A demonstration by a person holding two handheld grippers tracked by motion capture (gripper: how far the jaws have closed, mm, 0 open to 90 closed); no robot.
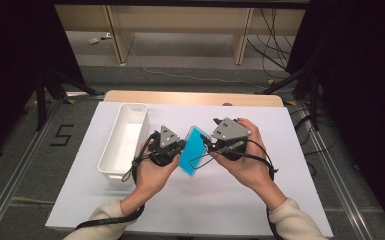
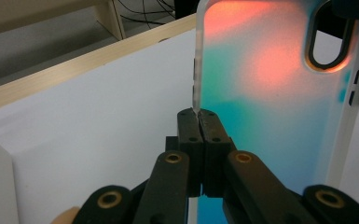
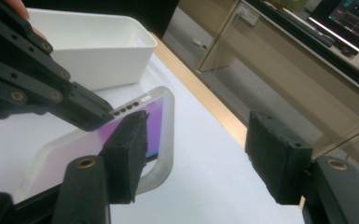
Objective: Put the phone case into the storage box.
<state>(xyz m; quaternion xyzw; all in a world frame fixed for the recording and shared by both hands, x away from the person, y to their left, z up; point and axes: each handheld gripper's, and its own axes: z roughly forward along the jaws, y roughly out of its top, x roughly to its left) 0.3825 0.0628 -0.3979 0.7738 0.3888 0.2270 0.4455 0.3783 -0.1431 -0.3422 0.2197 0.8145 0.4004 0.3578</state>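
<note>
Left tongs (image 2: pixel 199 116) clench the phone case (image 1: pixel 193 149) by its edge; right tongs (image 3: pixel 200 158) gape beside it, case's long axis between both.

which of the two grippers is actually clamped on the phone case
The left gripper: its jaws are pinched shut on the phone case at its edge. The right gripper stands open, its pads off the case.

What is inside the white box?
The white box looks empty: bare white floor and walls show. The left gripper and its hand hide the near right corner.
</note>
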